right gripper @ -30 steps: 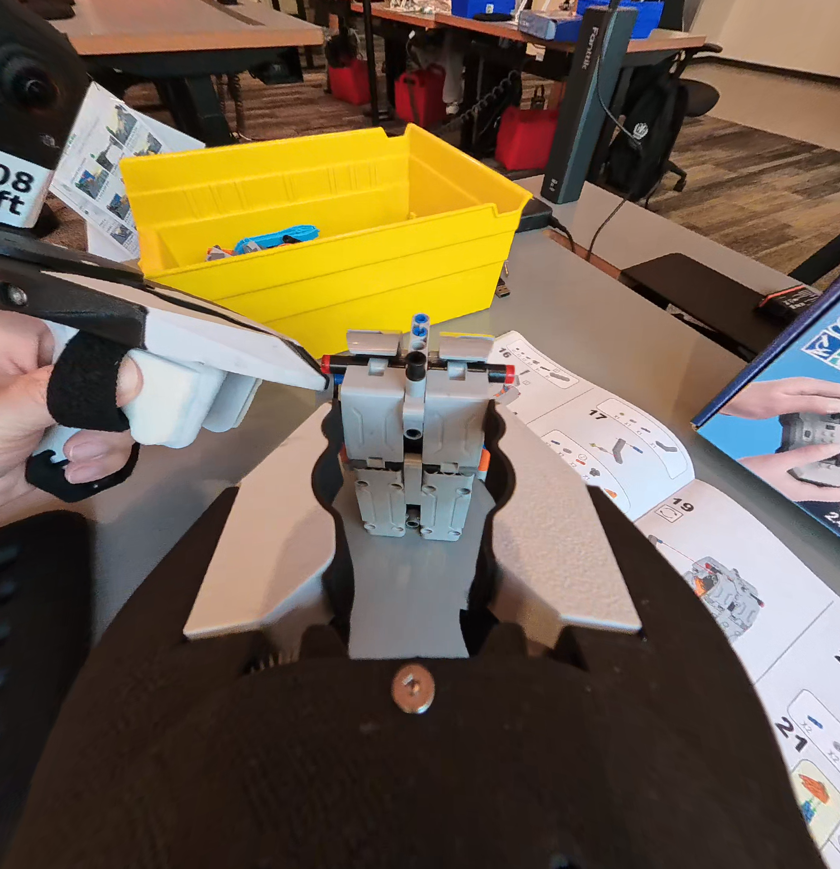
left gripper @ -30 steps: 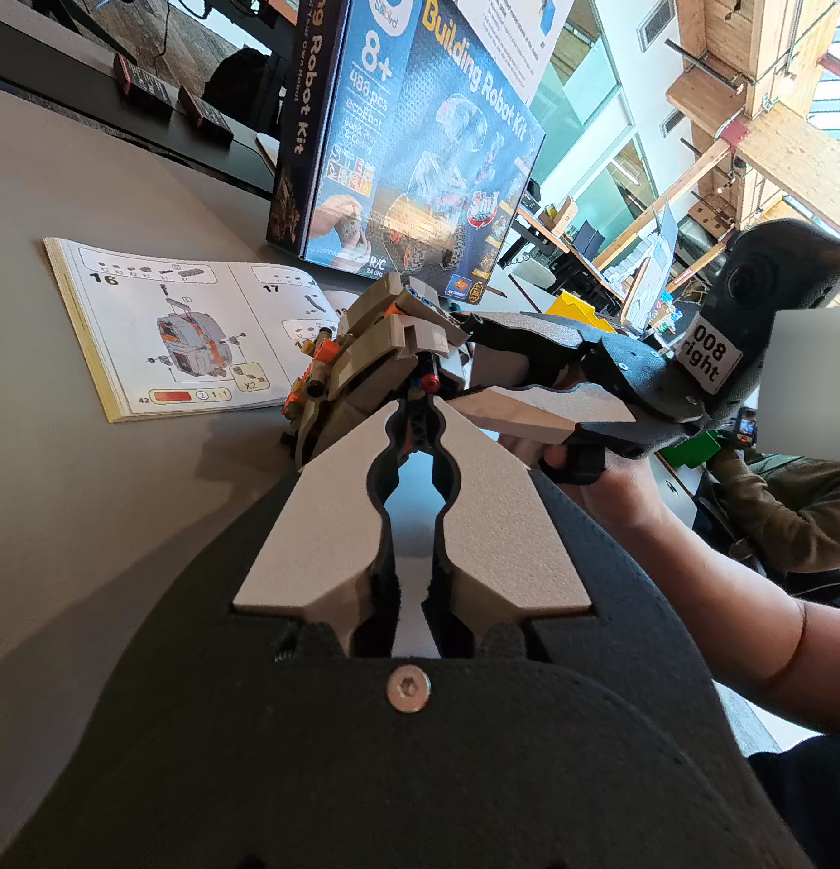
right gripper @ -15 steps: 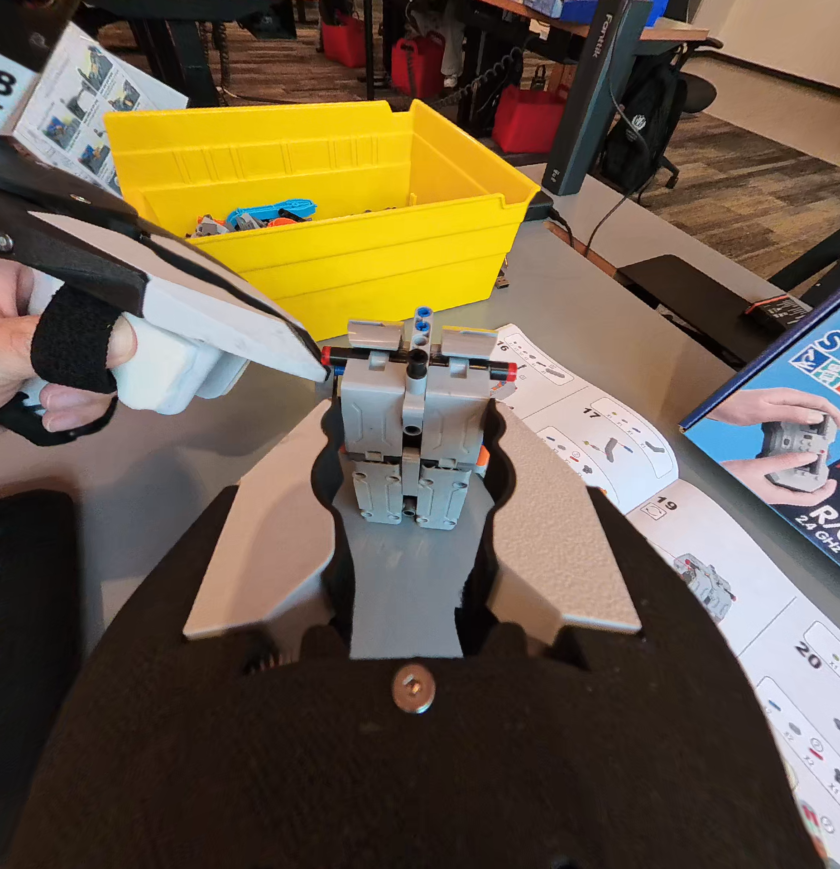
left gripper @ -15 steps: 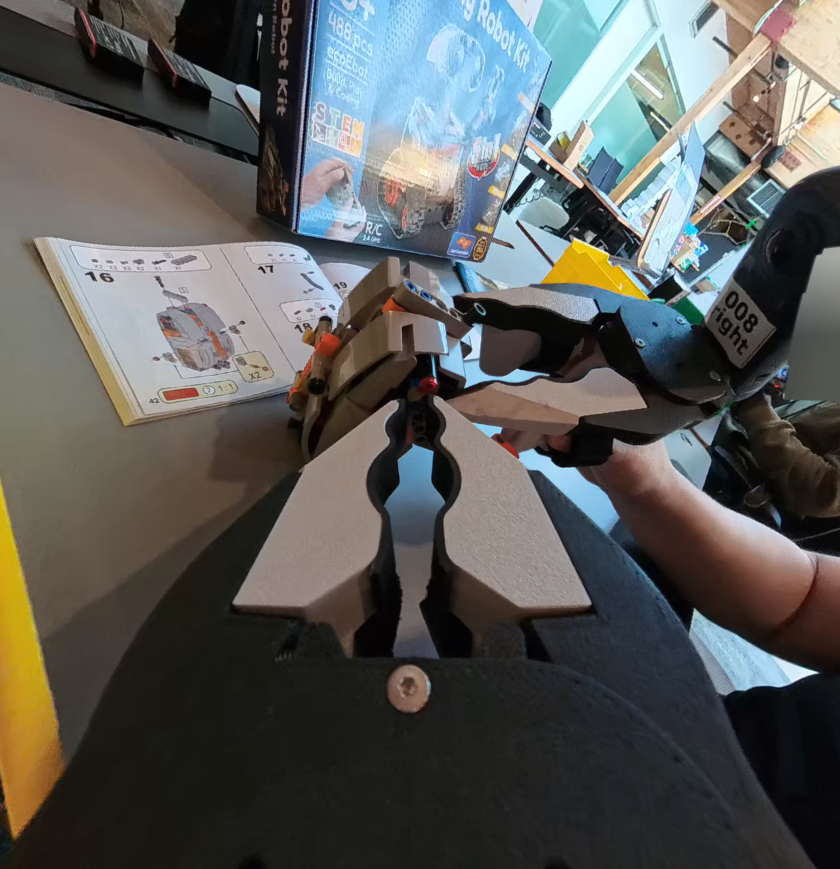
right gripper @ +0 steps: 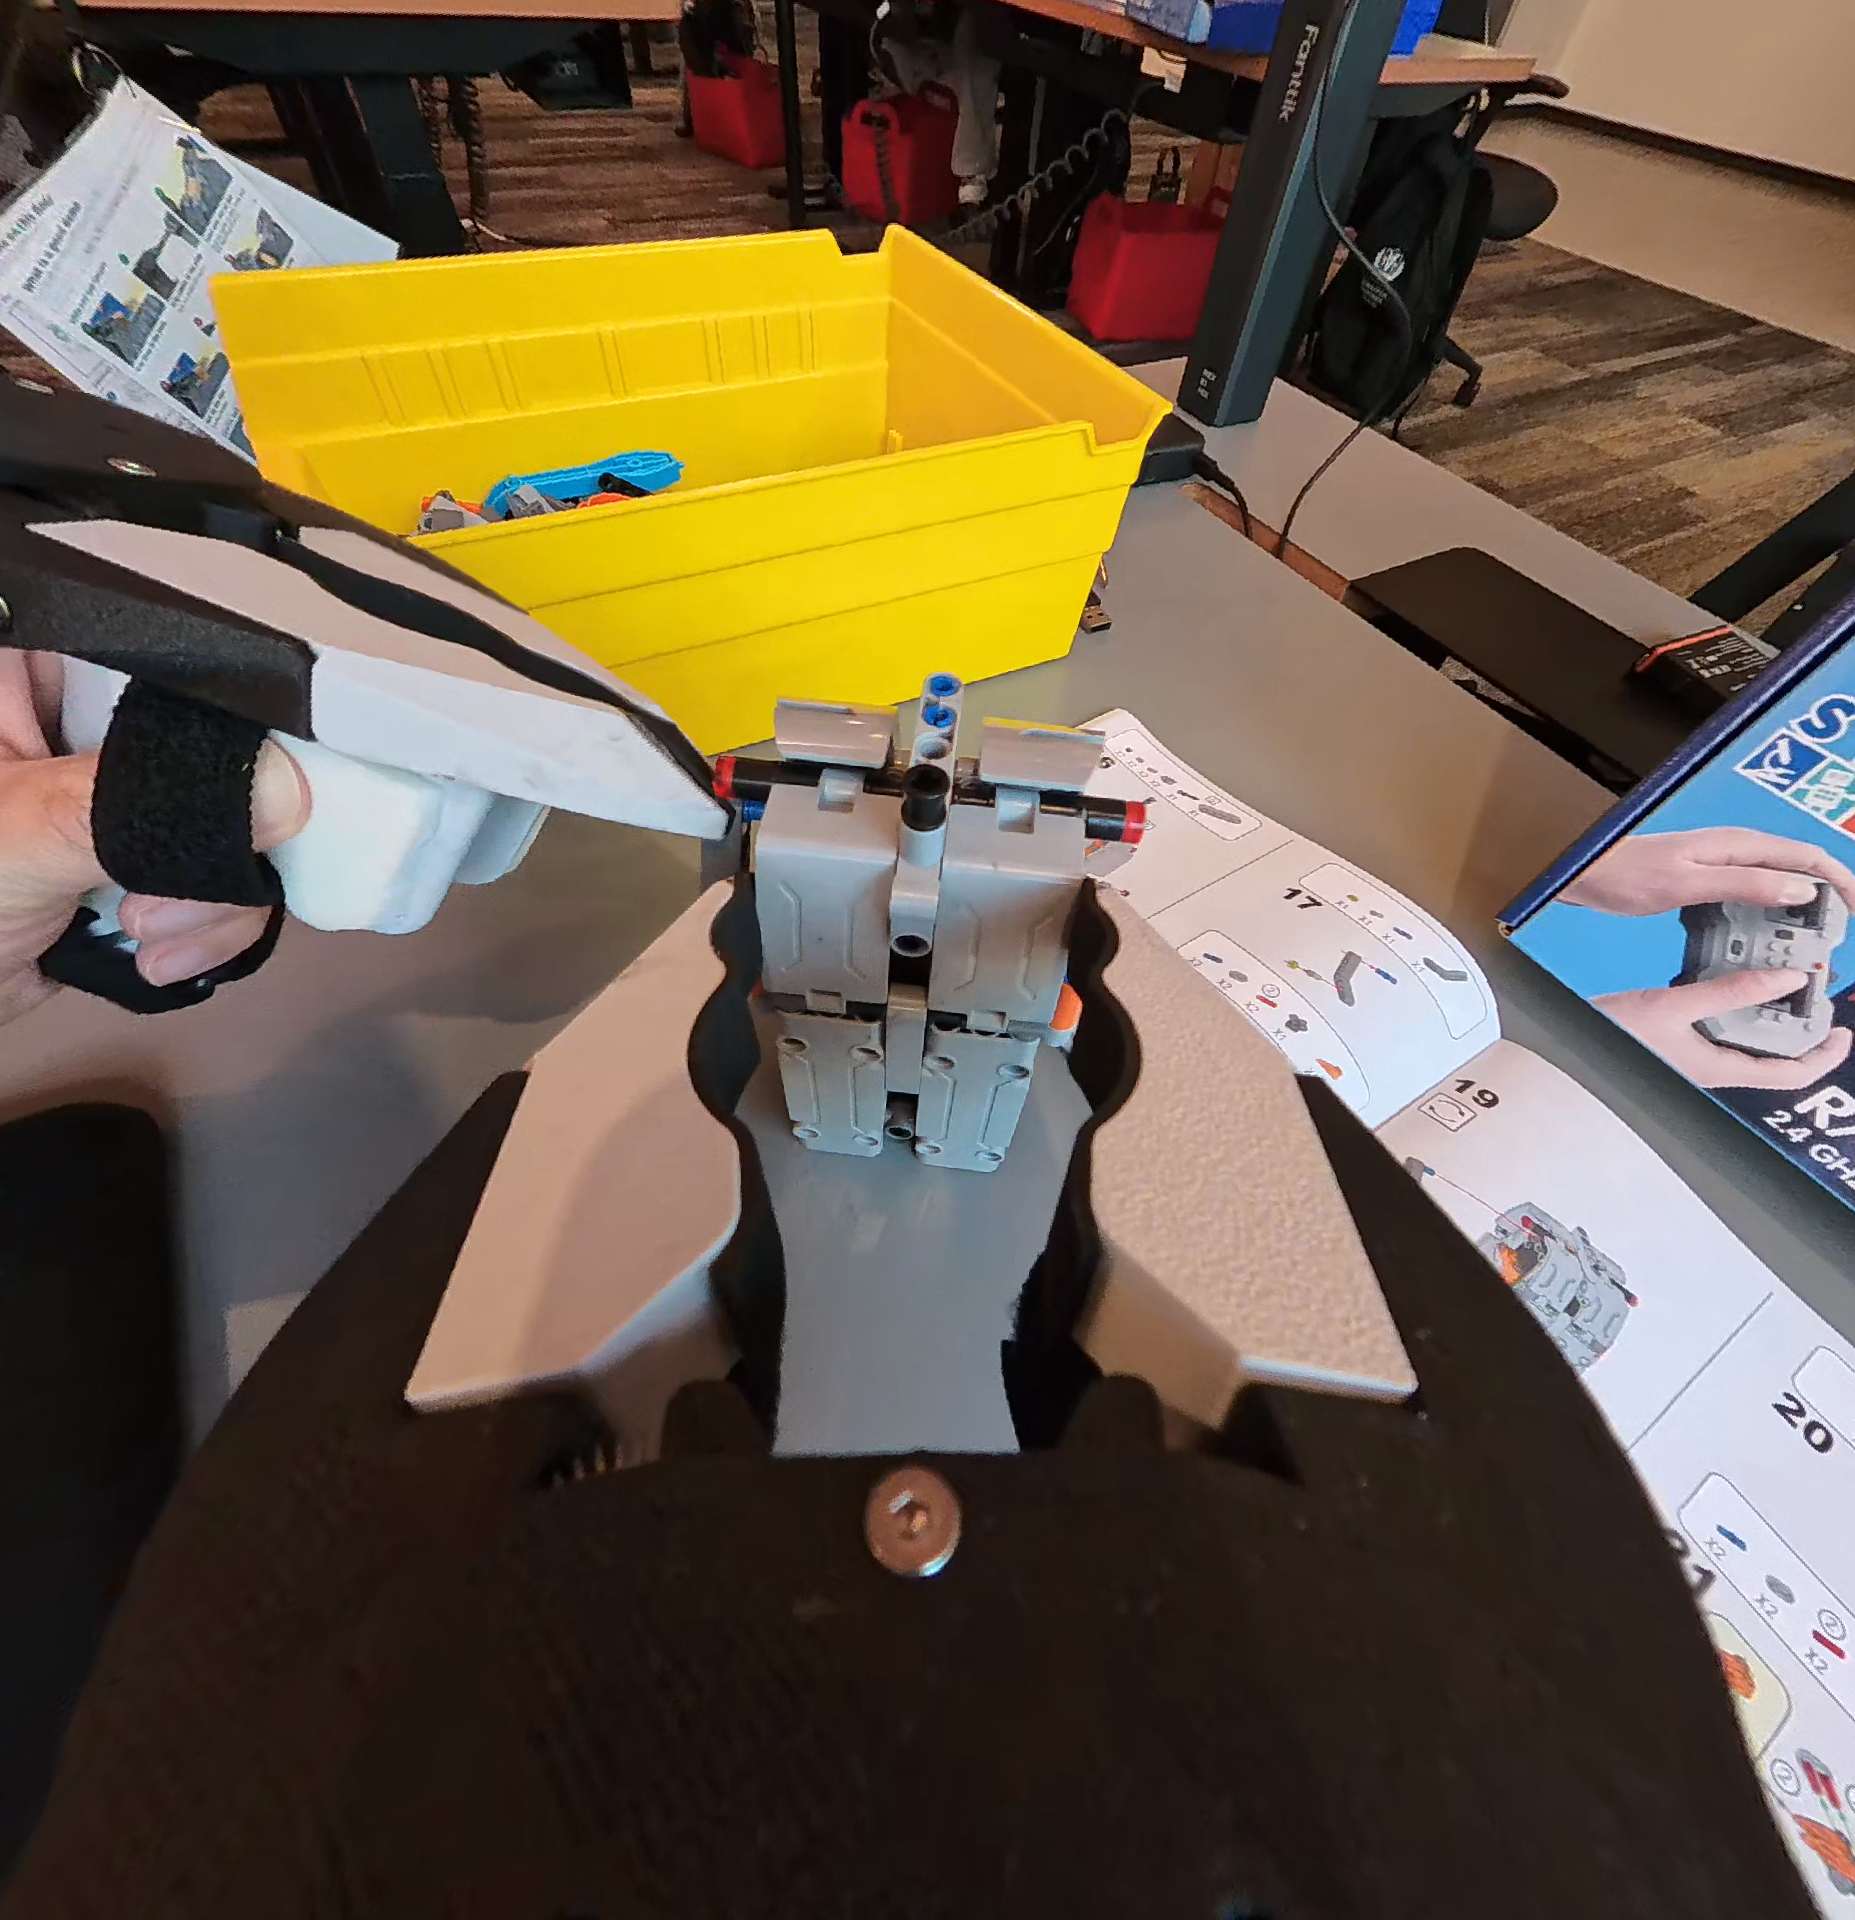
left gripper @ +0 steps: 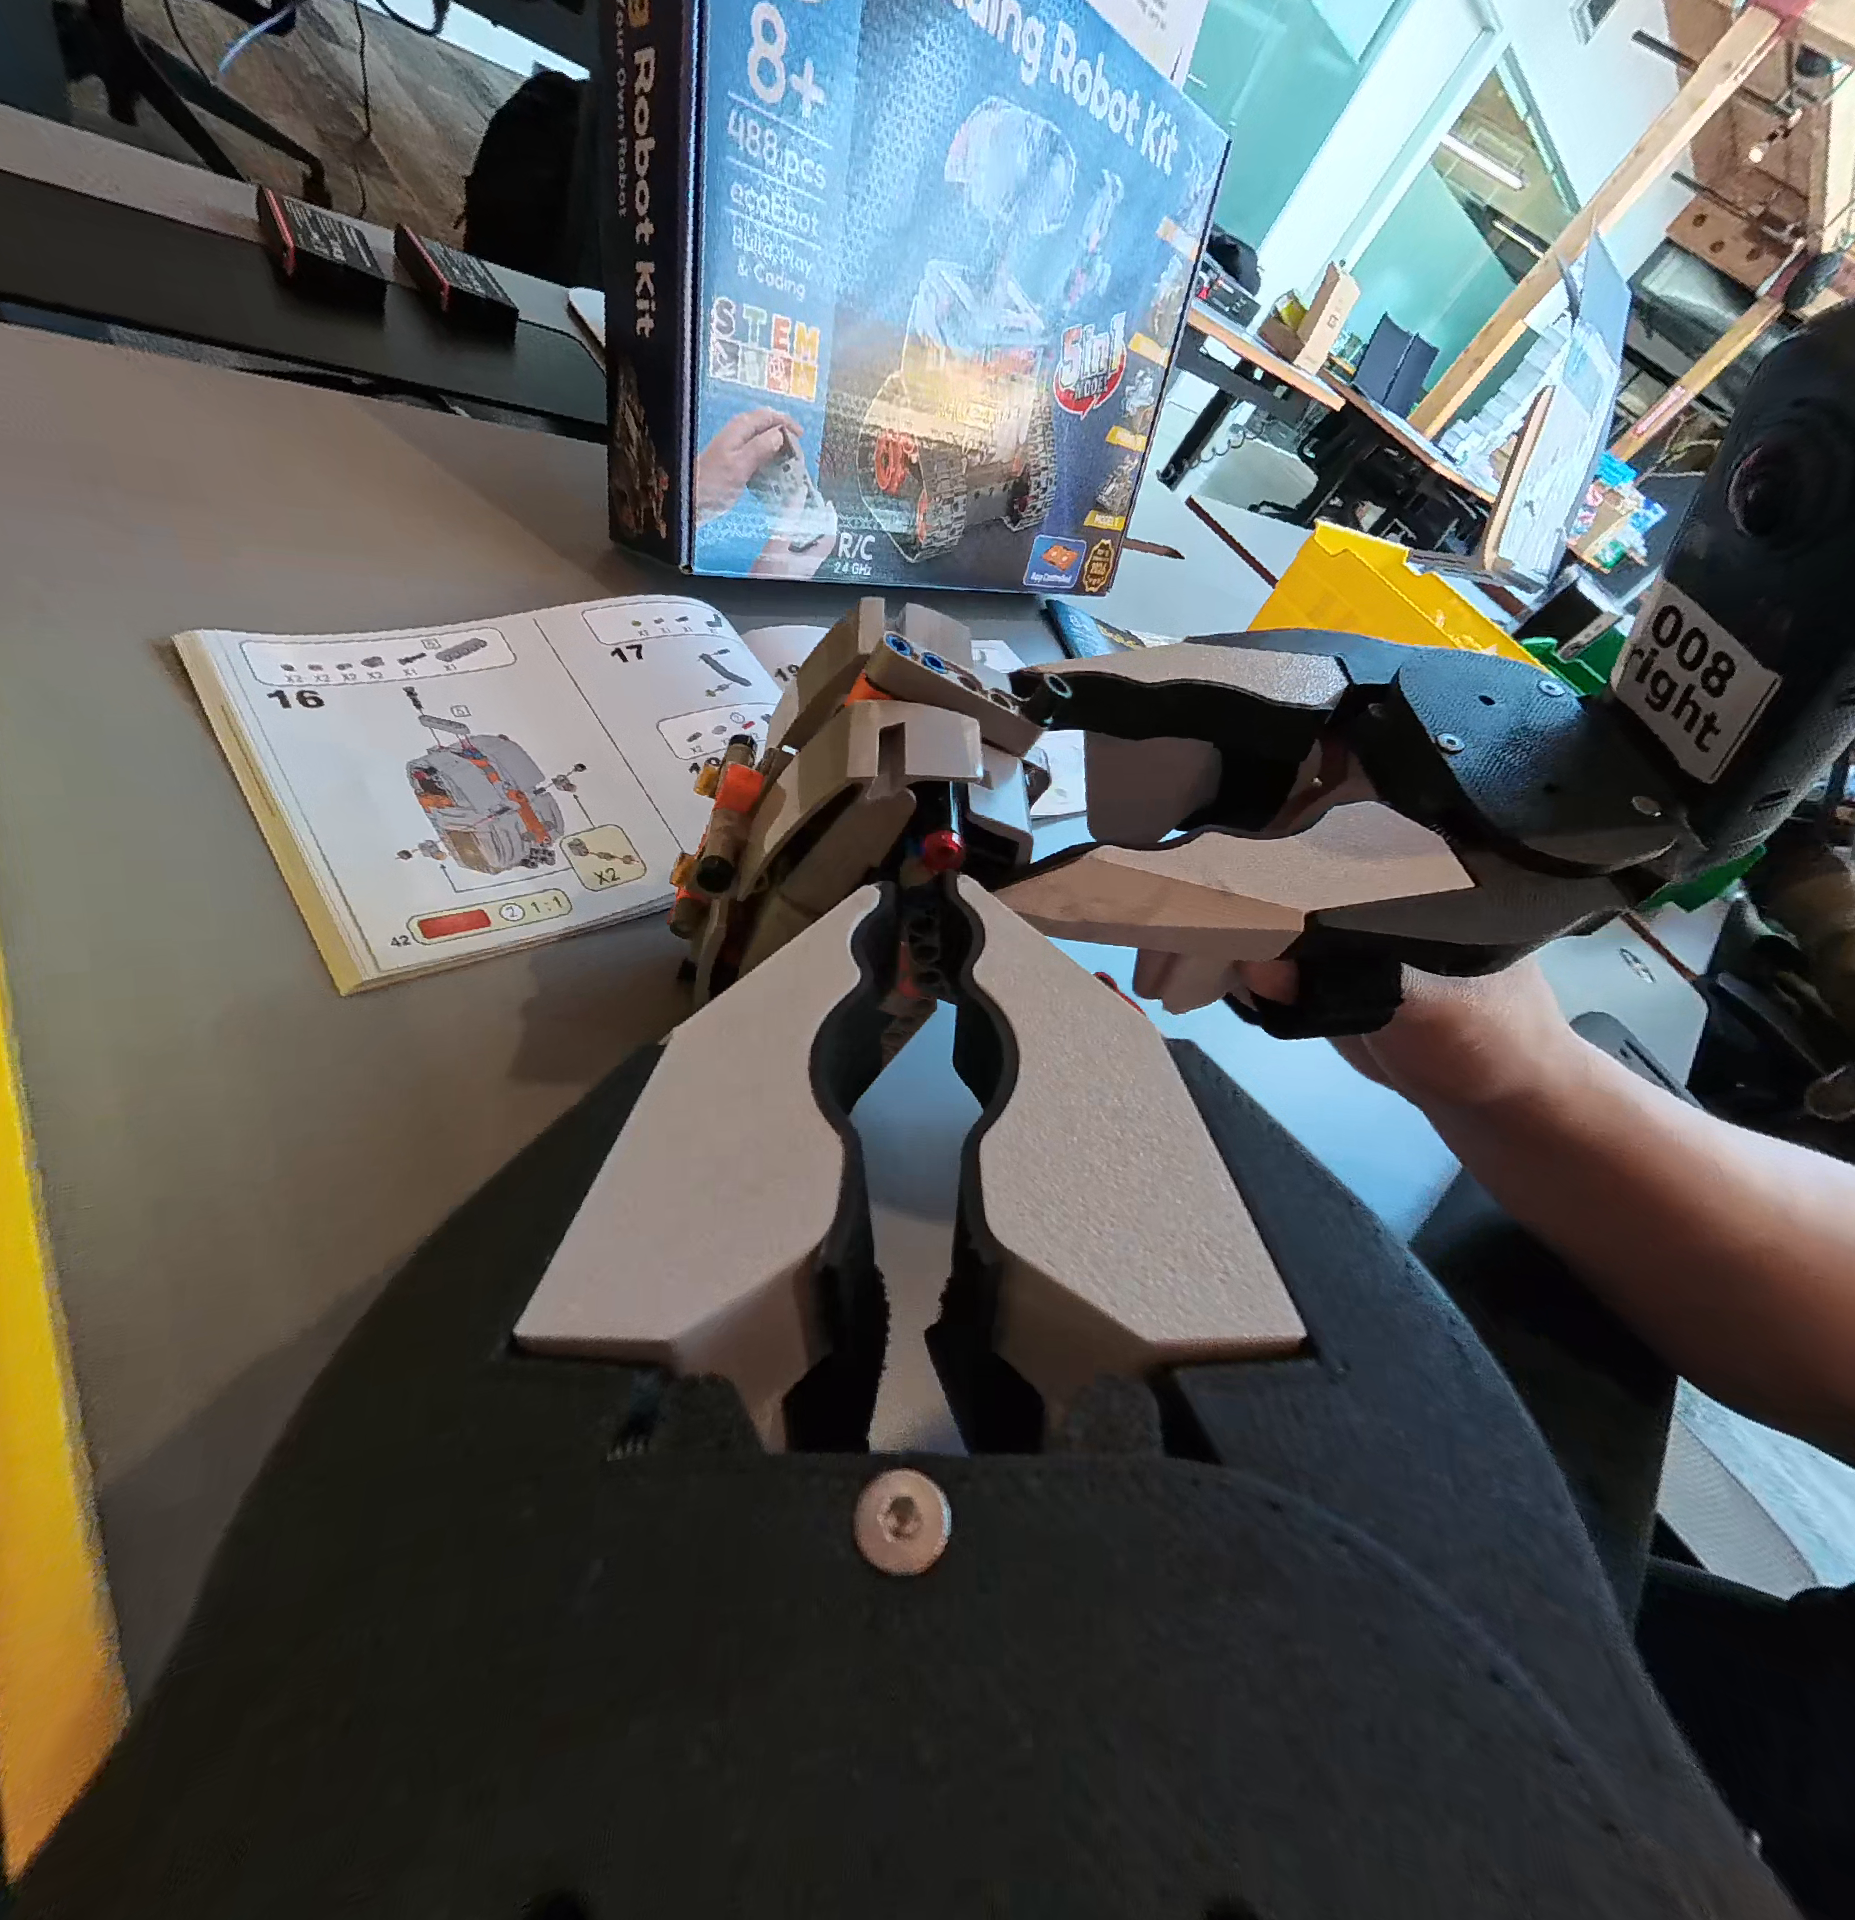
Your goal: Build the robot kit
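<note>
A grey brick model (right gripper: pixel 850 935) with orange and blue pins stands upright between the fingers of my right gripper (right gripper: pixel 910 904), which is shut on its sides just above the table. A black axle (right gripper: pixel 1048 802) with red ends runs across its top. My left gripper (left gripper: pixel 921 891) is nearly closed, its tips pinching the axle's near end at the model (left gripper: pixel 861 769). From the right wrist view it comes in from the left (right gripper: pixel 710 805). In the left wrist view the right gripper (left gripper: pixel 1016 790) reaches in from the right, held by a hand.
A yellow bin (right gripper: pixel 798 582) holding several loose parts (right gripper: pixel 580 483) stands just behind the model. An open instruction booklet (left gripper: pixel 435 769) lies on the grey table. A blue kit box (left gripper: pixel 933 312) stands behind it. Two small black devices (left gripper: pixel 320 244) lie on a far ledge.
Both grippers keep their holds on the model. The left wrist view has swung, bringing the bin's yellow edge in at the left. The right view now looks more steeply down into the bin.
</note>
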Tool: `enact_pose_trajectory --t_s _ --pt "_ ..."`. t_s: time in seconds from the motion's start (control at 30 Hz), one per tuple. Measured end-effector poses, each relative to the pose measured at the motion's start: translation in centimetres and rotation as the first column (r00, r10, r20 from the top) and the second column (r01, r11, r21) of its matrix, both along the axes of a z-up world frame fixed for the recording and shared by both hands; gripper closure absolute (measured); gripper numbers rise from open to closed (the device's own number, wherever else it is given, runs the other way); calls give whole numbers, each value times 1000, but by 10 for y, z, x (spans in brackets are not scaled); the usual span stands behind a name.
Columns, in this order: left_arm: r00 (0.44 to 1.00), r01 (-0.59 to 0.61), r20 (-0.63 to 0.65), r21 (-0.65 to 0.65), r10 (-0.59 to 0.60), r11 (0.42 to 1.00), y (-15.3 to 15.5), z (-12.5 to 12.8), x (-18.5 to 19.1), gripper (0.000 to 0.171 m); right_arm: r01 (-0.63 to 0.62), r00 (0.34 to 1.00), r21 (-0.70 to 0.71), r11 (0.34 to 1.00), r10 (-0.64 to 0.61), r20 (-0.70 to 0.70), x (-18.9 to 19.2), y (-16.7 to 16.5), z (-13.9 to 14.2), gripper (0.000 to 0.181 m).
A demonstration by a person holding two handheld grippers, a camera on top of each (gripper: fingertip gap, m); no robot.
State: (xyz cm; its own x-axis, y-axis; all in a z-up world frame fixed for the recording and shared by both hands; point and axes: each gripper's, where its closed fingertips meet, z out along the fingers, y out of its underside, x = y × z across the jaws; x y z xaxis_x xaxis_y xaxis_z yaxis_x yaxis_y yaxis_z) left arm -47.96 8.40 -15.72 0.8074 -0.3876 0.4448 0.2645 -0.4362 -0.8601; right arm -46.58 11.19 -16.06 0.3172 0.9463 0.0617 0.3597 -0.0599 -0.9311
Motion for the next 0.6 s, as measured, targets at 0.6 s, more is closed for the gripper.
enact_pose_trajectory --t_s 0.6 --pt "996 52 -76 22 -50 998 1 0 1 166 -7 1000 3 1000 7 -16 1 0 0 121"
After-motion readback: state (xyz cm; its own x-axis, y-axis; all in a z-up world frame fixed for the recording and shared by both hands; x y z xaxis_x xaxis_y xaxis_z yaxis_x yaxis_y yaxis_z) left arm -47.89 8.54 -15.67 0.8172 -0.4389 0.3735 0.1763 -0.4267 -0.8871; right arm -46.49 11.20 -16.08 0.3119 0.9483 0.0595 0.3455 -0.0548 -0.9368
